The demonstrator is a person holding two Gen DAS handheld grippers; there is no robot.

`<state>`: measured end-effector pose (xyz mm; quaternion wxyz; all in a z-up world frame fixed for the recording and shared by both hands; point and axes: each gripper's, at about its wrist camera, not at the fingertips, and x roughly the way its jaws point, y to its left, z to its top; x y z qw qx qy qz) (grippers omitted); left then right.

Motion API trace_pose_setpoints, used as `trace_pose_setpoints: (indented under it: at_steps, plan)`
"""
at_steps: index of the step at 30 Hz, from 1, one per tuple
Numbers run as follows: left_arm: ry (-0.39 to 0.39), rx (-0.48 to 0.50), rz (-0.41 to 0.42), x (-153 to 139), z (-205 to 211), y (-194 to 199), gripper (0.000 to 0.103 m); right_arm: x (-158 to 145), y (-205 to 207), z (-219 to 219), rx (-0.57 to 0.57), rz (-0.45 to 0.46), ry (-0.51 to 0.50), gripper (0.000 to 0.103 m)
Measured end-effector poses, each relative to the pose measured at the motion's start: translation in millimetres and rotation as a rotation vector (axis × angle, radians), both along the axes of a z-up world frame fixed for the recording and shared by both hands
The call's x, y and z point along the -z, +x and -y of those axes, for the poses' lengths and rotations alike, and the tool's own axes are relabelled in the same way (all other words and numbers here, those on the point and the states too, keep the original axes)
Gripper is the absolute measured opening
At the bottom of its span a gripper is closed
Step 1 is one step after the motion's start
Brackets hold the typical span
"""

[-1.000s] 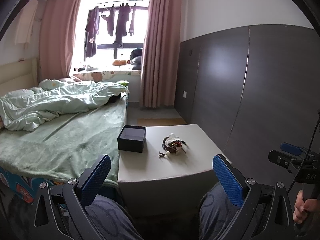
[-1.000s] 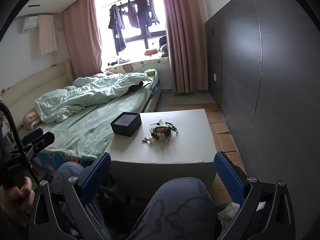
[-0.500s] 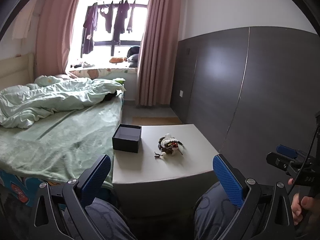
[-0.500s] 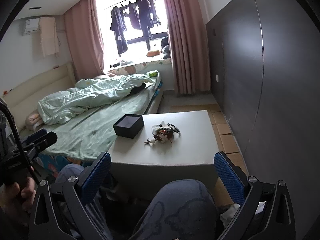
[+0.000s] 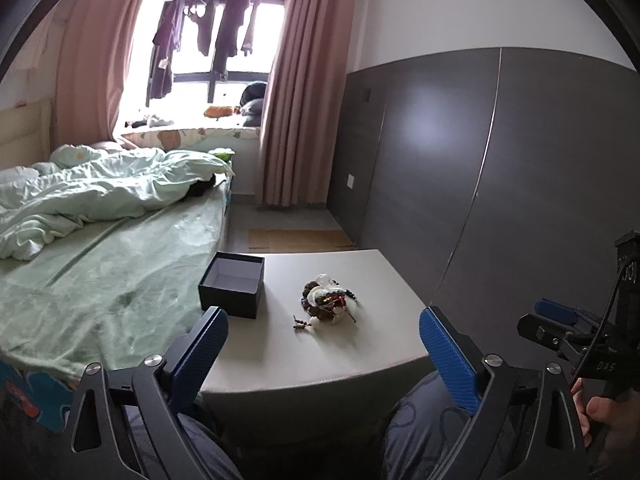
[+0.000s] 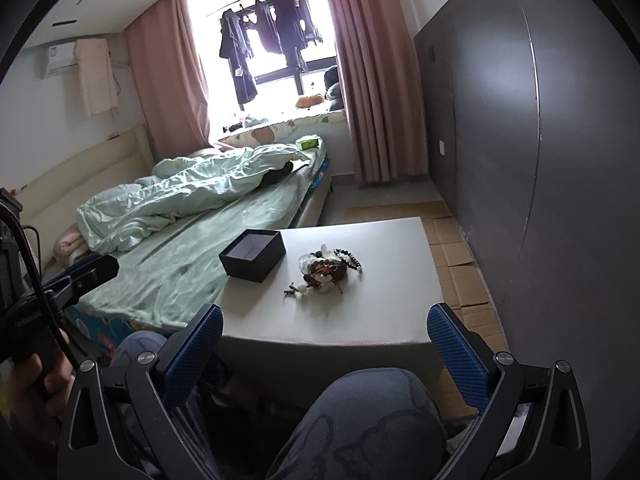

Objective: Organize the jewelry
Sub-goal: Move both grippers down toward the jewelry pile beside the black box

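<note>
A tangled pile of beaded jewelry lies in the middle of a low white table; it also shows in the right wrist view. An open, empty black box stands at the table's left edge, left of the pile, and shows in the right wrist view too. My left gripper is open and empty, held above my knees short of the table's near edge. My right gripper is open and empty, also short of the near edge.
A bed with a green sheet and rumpled duvet runs along the table's left side. A dark grey wall panel stands to the right. Flattened cardboard lies on the floor between table and wall. My knees are below the grippers.
Both grippers have edged closer to the table, so the box and jewelry look larger. Both stay open and empty.
</note>
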<state>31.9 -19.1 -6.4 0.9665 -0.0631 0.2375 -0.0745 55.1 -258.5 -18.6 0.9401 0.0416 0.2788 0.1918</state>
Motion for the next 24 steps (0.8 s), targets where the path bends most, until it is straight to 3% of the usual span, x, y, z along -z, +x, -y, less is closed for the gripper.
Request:
trace_pose_setpoints:
  at_steps: [5,13,24]
  plan:
    - [-0.012,0.016,-0.043,10,-5,29,0.083,10,30,-5,-0.008,-0.034,0.002,0.099]
    - [-0.044,0.034,-0.128,29,-17,78,0.069,33,88,-21,-0.052,-0.112,0.004,0.071]
    - [-0.064,0.069,-0.230,49,-18,138,0.057,61,156,-32,-0.094,-0.216,0.064,0.058]
